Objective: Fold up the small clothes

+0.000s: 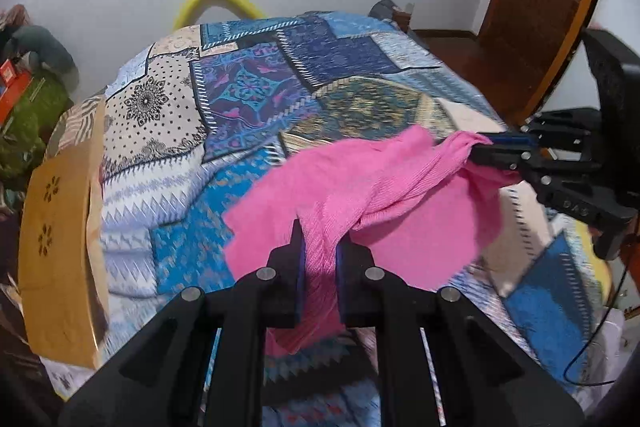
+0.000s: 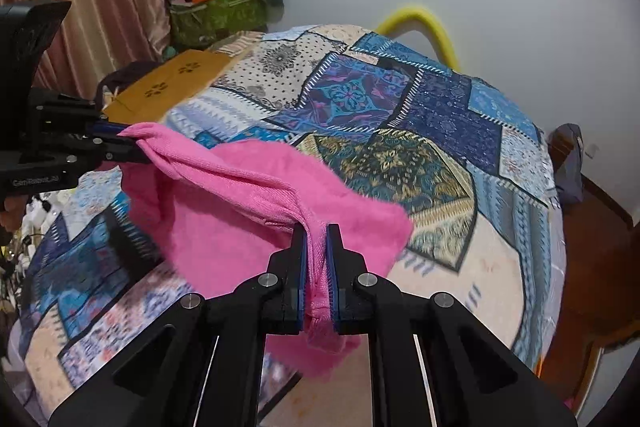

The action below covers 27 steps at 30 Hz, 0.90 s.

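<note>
Bed with blue patchwork-print bedspread (image 1: 256, 95) underneath. Pink knit cloth garment (image 1: 360, 195) lifted over bed's near edge, stretched between both claws. Left gripper (image 1: 318, 259) clamped on one bunched end; right gripper (image 2: 317, 251) clamped on other.

pink garment (image 1: 360, 187) pinched by left gripper (image 1: 320, 259), right gripper (image 1: 486, 149)

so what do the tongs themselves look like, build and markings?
Both are matte black plastic linkages with round silver pins at the joints and blue pads lining the flat fingers. The left tongs match the right tongs. The left wrist view shows embossed lettering on the right unit's body and a thin black cable hanging below it; the left unit's side carries white lettering.
</note>
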### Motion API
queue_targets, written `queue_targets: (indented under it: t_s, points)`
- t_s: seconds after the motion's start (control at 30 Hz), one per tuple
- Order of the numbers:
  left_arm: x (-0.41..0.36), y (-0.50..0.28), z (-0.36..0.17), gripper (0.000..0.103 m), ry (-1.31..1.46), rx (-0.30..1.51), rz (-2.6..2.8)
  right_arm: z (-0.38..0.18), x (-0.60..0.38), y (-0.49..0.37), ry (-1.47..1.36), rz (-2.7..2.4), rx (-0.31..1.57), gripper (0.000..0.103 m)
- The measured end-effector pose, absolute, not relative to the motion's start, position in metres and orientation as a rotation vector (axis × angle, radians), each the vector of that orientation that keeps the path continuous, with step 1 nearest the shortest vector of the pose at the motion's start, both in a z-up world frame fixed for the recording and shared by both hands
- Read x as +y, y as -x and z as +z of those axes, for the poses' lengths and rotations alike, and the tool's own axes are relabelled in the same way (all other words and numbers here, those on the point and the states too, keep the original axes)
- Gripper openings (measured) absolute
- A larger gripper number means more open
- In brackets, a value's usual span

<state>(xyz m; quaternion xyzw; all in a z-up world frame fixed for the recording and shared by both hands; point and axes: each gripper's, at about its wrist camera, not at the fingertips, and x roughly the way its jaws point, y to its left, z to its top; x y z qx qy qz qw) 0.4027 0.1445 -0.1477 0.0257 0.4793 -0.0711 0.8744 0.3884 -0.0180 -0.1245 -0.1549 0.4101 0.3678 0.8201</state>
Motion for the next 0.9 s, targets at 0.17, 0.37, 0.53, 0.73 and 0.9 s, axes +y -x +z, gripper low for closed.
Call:
queue_targets:
  t_s: [0.17, 0.37, 0.53, 0.73, 0.9]
  points:
    - [0.163, -0.446, -0.179, 0.015, -0.029, 1.058, -0.172, -0.148, 0.004, -0.425, 0.361, 0.744, 0.897, 0.007]
    - [0.197, -0.463, -0.183, 0.022, 0.025, 1.014, -0.017, -0.153, -0.004, -0.445, 0.287, 0.665, 0.878, 0.007]
    - [0.216, -0.438, -0.182, 0.057, 0.1, 1.013, 0.023, -0.141, -0.028, -0.434, 0.23, 0.673, 0.885, 0.012]
    - [0.209, -0.408, -0.196, 0.074, 0.077, 1.084, 0.034, -0.146, -0.041, -0.406, 0.302, 0.671, 0.883, 0.055]
    - [0.205, -0.396, -0.213, 0.08, 0.13, 1.112, 0.008, -0.163, -0.057, -0.398, 0.257, 0.674, 0.944, 0.055]
